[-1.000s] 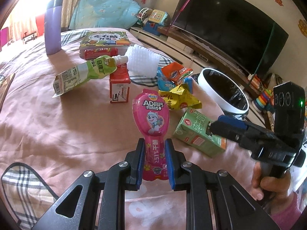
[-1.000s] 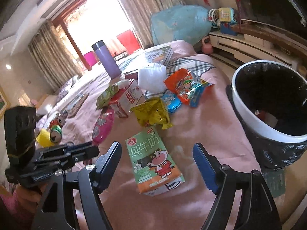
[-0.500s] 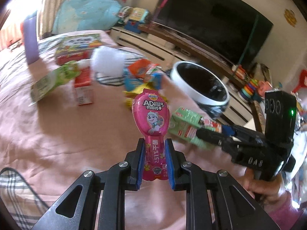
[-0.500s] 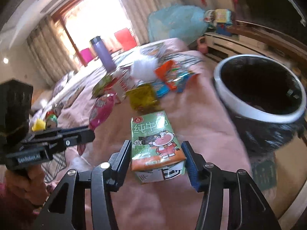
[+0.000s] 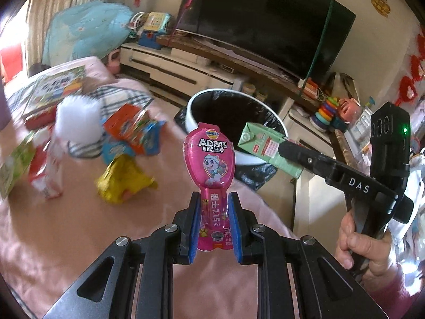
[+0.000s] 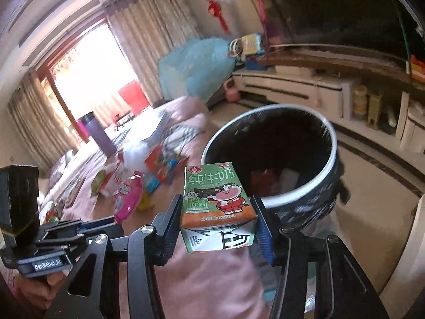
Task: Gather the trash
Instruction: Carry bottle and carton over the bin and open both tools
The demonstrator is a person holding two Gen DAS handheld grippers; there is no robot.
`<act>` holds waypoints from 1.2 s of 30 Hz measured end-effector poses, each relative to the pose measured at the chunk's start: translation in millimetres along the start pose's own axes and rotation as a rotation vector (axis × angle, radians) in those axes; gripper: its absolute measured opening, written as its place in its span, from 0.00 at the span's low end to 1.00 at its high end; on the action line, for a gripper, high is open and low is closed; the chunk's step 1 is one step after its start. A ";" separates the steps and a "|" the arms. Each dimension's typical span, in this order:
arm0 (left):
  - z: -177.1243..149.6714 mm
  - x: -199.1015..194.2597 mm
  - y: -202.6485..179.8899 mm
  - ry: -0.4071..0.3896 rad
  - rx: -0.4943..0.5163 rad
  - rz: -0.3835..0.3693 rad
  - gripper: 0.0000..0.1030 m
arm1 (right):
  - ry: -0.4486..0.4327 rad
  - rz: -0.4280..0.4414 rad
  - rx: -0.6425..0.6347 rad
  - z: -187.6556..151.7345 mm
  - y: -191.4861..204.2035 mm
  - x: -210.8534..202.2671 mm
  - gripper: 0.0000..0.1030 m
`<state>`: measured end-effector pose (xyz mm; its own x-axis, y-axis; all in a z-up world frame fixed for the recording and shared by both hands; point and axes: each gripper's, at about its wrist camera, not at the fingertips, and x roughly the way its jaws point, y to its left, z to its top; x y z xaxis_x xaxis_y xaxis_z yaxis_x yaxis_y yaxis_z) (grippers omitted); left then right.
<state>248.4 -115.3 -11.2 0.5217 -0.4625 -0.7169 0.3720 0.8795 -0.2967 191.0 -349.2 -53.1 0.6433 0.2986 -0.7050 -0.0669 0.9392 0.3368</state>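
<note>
A: What writing can be read?

B: The pink snack pouch [image 5: 209,175] says "AD" beside Chinese characters, with "51%" lower down. The green milk carton [image 6: 216,202] has large Chinese characters, 纯牛奶.

A: Anything on the tools?

B: The right gripper [image 5: 281,147] arm reads "DAS". The left gripper [image 6: 117,226] body reads "GenRobot.AI".

A bright pink pouch [image 5: 209,159] is seen at centre frame, a green and orange milk carton [image 6: 217,199] mid-frame, a white-rimmed black-lined bin [image 6: 273,156] right of centre.
</note>
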 end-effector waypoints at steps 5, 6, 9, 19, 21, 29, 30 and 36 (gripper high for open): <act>23.5 26.9 -6.6 0.017 0.013 -0.007 0.18 | -0.018 -0.029 0.017 17.8 -14.2 7.7 0.50; 29.2 32.3 -8.1 0.017 0.019 -0.008 0.18 | -0.020 -0.037 0.020 21.7 -16.6 10.8 0.50; 41.2 45.2 -12.2 0.021 0.029 -0.004 0.18 | -0.022 -0.059 0.025 29.0 -24.2 16.3 0.49; 76.4 94.8 -25.1 0.054 0.057 0.009 0.19 | -0.013 -0.094 0.034 51.7 -46.8 34.0 0.49; 82.7 103.5 -26.4 0.060 0.060 0.011 0.19 | -0.009 -0.100 0.036 55.1 -51.4 37.9 0.49; 98.5 120.0 -25.9 0.061 0.040 0.023 0.39 | -0.008 -0.119 0.066 61.3 -69.0 45.9 0.51; 98.9 119.3 -25.1 0.056 0.032 0.027 0.46 | -0.006 -0.115 0.075 61.7 -71.1 46.1 0.52; 82.8 95.6 -22.7 0.004 0.015 0.035 0.58 | -0.030 -0.102 0.103 58.4 -72.1 38.4 0.72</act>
<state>353.4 -188.8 -20.8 0.5318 -0.4311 -0.7290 0.3649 0.8934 -0.2621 265.1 -415.3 -68.0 0.6652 0.1958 -0.7205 0.0780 0.9415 0.3278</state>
